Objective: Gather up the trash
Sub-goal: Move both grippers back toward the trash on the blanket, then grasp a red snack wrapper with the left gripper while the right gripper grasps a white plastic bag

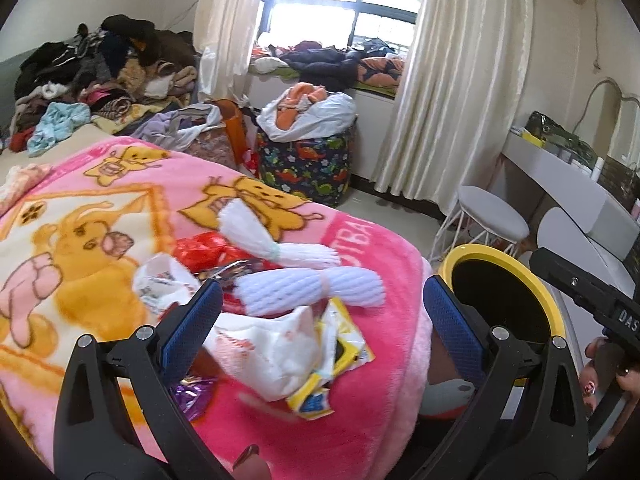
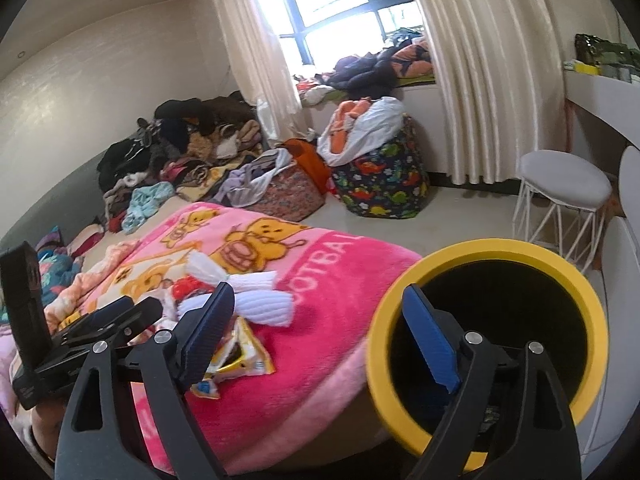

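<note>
Both the left gripper (image 1: pixel 320 316) and right gripper (image 2: pixel 320 340) gape wide and empty, while crumpled white and yellow wrappers (image 1: pixel 304 356) and white foam nets (image 1: pixel 312 288) lie uncollected on the pink fleece blanket (image 1: pixel 360 420) beside the yellow-rimmed bin (image 2: pixel 384 320).

Trash sits in a loose heap on the pink blanket (image 1: pixel 120 216), near its corner. Two white foam nets (image 1: pixel 320 286) lie side by side on top, each pinched at the middle, ends flared. Behind them shows a red crinkled wrapper (image 1: pixel 200 246). A crumpled white plastic bag (image 1: pixel 272 356) slumps at the front, and a yellow torn packet (image 1: pixel 352 350) pokes out from under it, lying flat. A purple foil scrap (image 1: pixel 196 390) peeks out at the left. Just beside the bed stands the bin (image 2: pixel 400 320), round, yellow-rimmed, black inside, mouth open and upright, well below blanket level.
</note>
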`<action>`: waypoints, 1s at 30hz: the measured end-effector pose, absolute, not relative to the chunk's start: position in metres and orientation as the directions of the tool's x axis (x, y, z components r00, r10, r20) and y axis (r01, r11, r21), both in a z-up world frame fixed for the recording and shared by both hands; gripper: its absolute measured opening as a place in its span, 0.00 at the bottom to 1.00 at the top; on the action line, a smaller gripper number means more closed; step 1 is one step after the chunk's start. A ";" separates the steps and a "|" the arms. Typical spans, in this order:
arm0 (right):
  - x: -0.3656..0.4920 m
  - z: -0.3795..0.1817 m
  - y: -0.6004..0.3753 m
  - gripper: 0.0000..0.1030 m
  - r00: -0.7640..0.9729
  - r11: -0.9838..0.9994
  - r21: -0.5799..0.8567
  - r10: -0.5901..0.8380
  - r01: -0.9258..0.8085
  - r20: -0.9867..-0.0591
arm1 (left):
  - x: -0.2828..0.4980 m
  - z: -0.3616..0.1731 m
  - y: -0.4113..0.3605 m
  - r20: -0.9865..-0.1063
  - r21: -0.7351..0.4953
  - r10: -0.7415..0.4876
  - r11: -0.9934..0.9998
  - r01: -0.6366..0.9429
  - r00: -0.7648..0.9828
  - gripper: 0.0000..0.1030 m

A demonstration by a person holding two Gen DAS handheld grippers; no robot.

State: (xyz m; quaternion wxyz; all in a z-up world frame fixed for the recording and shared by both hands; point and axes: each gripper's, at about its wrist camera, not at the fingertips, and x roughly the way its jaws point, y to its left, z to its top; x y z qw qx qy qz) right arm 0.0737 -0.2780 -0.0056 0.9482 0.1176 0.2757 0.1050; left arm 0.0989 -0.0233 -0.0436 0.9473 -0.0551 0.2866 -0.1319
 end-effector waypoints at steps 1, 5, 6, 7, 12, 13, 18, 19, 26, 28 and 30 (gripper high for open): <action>0.074 -0.006 -0.272 0.81 0.821 0.946 0.290 0.280 -0.147 -0.498 | 0.098 -0.044 -0.020 -0.526 -0.181 -0.275 0.961 0.210 0.805 0.90; 0.073 -0.005 -0.255 0.82 0.806 0.935 0.300 0.322 -0.189 -0.497 | 0.098 -0.046 -0.005 -0.525 -0.189 -0.257 0.965 0.183 0.811 0.90; 0.073 -0.004 -0.251 0.82 0.802 0.934 0.298 0.329 -0.198 -0.498 | 0.097 -0.046 0.001 -0.527 -0.189 -0.249 0.966 0.174 0.813 0.90; 0.073 -0.004 -0.246 0.82 0.798 0.932 0.295 0.338 -0.210 -0.500 | 0.097 -0.047 0.004 -0.527 -0.190 -0.244 0.967 0.168 0.814 0.90; 0.071 -0.006 -0.219 0.83 0.773 0.926 0.270 0.372 -0.265 -0.514 | 0.096 -0.051 0.026 -0.532 -0.196 -0.216 0.972 0.129 0.819 0.90; 0.070 -0.007 -0.215 0.83 0.768 0.924 0.266 0.376 -0.274 -0.518 | 0.095 -0.053 0.031 -0.535 -0.194 -0.211 0.973 0.124 0.818 0.90; 0.071 -0.012 -0.188 0.85 0.738 0.915 0.236 0.404 -0.328 -0.541 | 0.091 -0.064 0.059 -0.552 -0.185 -0.181 0.978 0.092 0.814 0.90; 0.071 -0.014 -0.181 0.86 0.730 0.912 0.226 0.409 -0.342 -0.548 | 0.091 -0.066 0.063 -0.555 -0.186 -0.179 0.979 0.088 0.812 0.90; 0.078 -0.029 -0.154 0.86 0.676 0.898 0.201 0.429 -0.392 -0.599 | 0.089 -0.083 0.097 -0.592 -0.161 -0.159 0.984 0.077 0.790 0.90; 0.082 -0.033 -0.149 0.86 0.661 0.894 0.201 0.434 -0.400 -0.612 | 0.090 -0.089 0.107 -0.604 -0.166 -0.169 0.983 0.084 0.779 0.90; 0.086 -0.038 -0.146 0.86 0.649 0.892 0.204 0.436 -0.404 -0.623 | 0.093 -0.096 0.115 -0.621 -0.174 -0.191 0.979 0.103 0.760 0.86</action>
